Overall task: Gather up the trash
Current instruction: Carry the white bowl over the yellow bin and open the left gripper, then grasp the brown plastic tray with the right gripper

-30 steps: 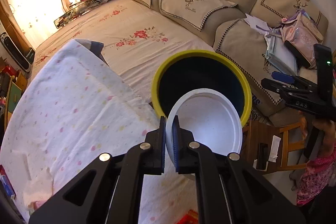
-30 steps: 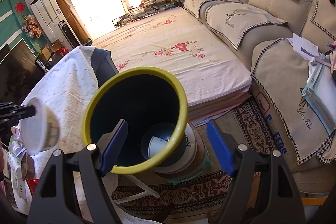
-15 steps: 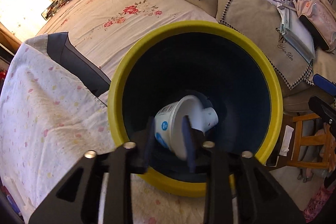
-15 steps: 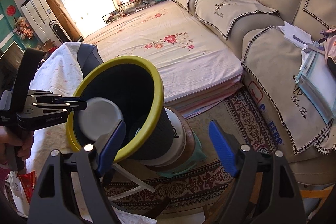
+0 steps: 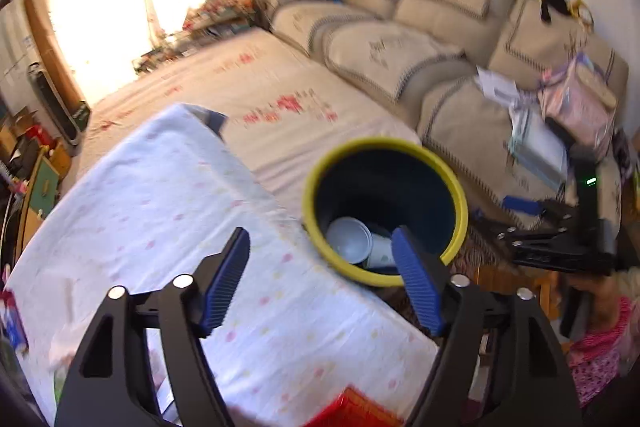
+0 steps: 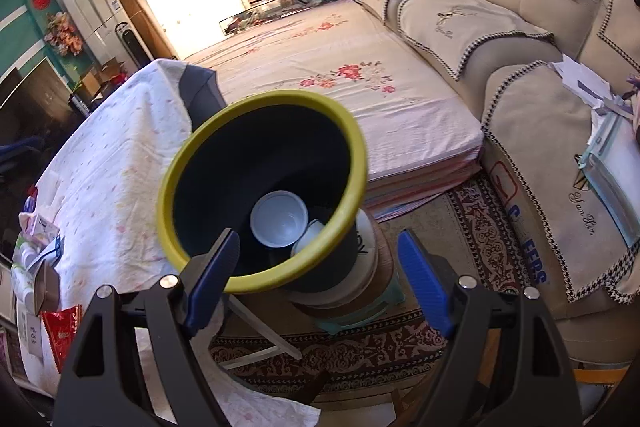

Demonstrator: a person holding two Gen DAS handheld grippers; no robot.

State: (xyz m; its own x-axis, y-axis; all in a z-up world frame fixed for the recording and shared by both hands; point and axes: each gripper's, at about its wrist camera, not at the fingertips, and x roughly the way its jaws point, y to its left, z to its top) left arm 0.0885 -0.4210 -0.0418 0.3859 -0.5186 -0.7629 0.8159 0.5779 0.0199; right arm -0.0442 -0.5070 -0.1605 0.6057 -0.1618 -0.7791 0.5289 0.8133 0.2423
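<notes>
**Cup dropped, left jaws empty**

A second ago the left gripper (image 5: pixel 320 279) pinched a white plastic cup by its rim over the bin; half a second ago it had the cup down inside the opening. Now its jaws are spread wide with nothing between them, it has pulled back above the bench (image 5: pixel 152 211) draped in a white, pastel-dotted cloth, and the white plastic cup (image 6: pixel 279 219) lies at the bottom of the dark round bin with the yellow rim (image 6: pixel 192 163). I judge that piece of trash collected, which frees the left hand for another.

The right gripper (image 6: pixel 318 277) has barely shifted: its jaws are spread and empty, hovering just beside the bin's near rim without touching it.

The left wrist view is motion-blurred, but it shows the right gripper's black body and the person's hand in a pink patterned sleeve (image 5: pixel 600 355). The sharper right wrist view looks deeper into the bin, showing a second pale container (image 6: pixel 310 241) touching the cup, and, at the bench's left edge, remaining clutter: packets and a red wrapper (image 6: pixel 60 327), likely the next trash.
</notes>
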